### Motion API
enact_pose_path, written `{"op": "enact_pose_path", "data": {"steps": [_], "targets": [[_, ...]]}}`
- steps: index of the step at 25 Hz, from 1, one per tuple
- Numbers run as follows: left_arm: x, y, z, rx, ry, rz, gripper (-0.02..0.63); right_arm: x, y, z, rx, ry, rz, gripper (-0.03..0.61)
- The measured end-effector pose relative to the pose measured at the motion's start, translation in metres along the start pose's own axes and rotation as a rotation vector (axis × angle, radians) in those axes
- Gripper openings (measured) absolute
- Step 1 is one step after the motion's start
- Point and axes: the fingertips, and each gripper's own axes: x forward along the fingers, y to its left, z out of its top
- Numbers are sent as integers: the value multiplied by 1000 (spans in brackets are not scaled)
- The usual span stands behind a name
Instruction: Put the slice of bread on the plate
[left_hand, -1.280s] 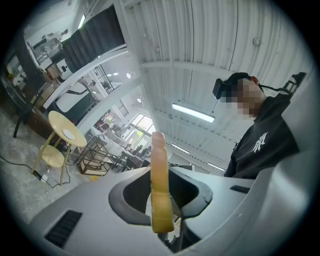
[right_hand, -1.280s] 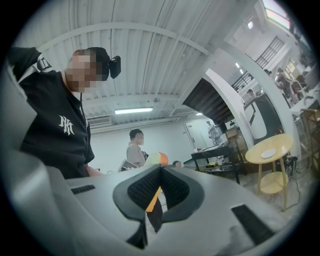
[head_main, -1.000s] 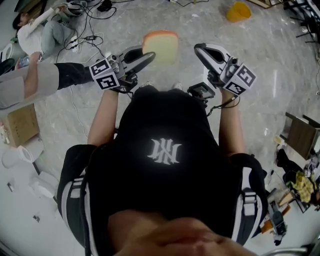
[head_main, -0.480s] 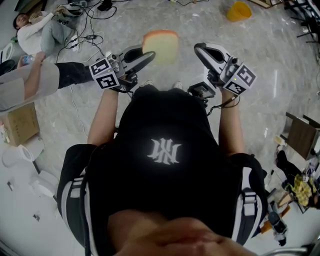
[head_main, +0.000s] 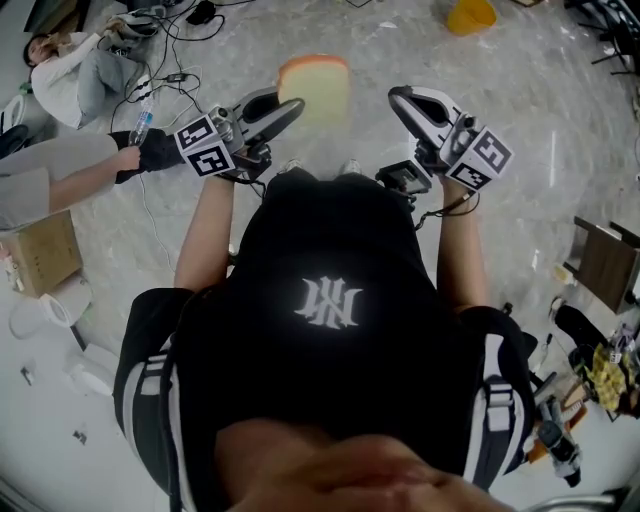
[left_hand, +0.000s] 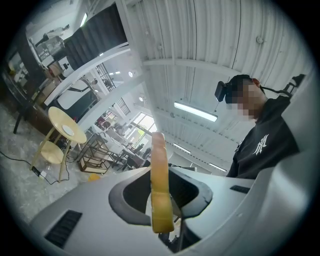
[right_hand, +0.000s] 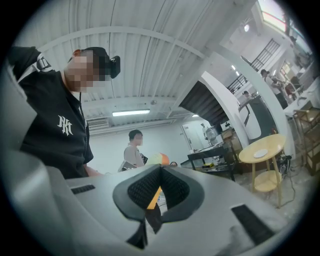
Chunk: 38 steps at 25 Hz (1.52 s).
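The left gripper (head_main: 287, 110) has its 2 jaws partly closed on the slice of bread (head_main: 315, 88), gripping it edge-on in the air above the floor (head_main: 530, 90). The right gripper (head_main: 408, 100) has its jaw tips together and seems empty.

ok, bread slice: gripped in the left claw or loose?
Gripped. The left gripper view shows the left claw closed on the slice of bread, a pad against each face; it juts out past the tips.
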Motion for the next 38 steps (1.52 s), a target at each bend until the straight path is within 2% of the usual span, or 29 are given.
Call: {"op": "enact_pose_path", "data": {"steps": [5, 10, 18, 23, 28, 38], "targets": [[34, -13, -7, 5, 7, 8, 106, -36, -11, 11, 2, -18, 7, 3], [92, -35, -24, 5, -7, 32, 104, -96, -29, 16, 24, -43, 29, 3], [91, -19, -24, -4, -2, 74, 106, -92, -50, 6, 59, -45, 43, 3], [100, 11, -20, -21, -11, 60, 105, -83, -76, 6, 61, -27, 24, 3], [111, 58, 2, -40, -16, 39, 106, -60, -117, 13, 71, 0, -3, 3], [128, 186, 87, -55, -23, 3, 105, 32, -235, 58, 35, 38, -50, 3]]}}
